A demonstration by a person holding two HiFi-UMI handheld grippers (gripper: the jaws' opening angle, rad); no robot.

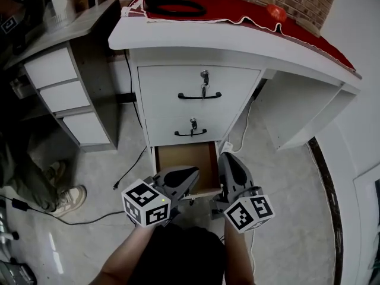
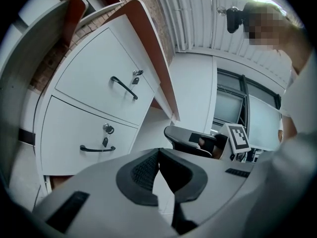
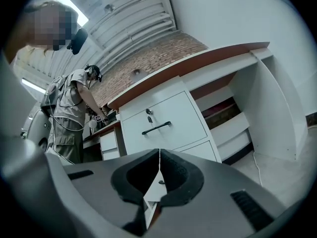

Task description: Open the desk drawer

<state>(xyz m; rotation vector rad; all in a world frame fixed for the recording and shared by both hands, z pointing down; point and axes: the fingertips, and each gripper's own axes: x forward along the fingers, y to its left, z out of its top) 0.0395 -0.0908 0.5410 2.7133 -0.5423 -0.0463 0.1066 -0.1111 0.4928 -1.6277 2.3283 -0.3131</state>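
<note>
The bottom drawer (image 1: 185,159) of the white table (image 1: 237,43) is seen standing open at the foot of the drawer stack. Its long axis runs from 12 to 6 o'clock in the head view, with its front toward 6 o'clock. Inside it only a bare brown bottom panel can be made out.

Above it, the top drawer (image 1: 172,82) and the middle drawer (image 1: 166,126) are shut, each with a black handle and a key in its lock.

Both forearms are brought in from 6 o'clock. The left claw (image 1: 189,176) is held over the front part of the open drawer and is aimed toward 1 o'clock. The right claw (image 1: 227,158) is held at the drawer's 3 o'clock edge and is aimed toward 11 o'clock. Both are kept roughly level and directed at the drawer fronts.

In each gripper view the two jaws are seen pressed tip to tip, with nothing gripped between the pads.

A red cloth (image 1: 237,9) is spread over the table top.
</note>
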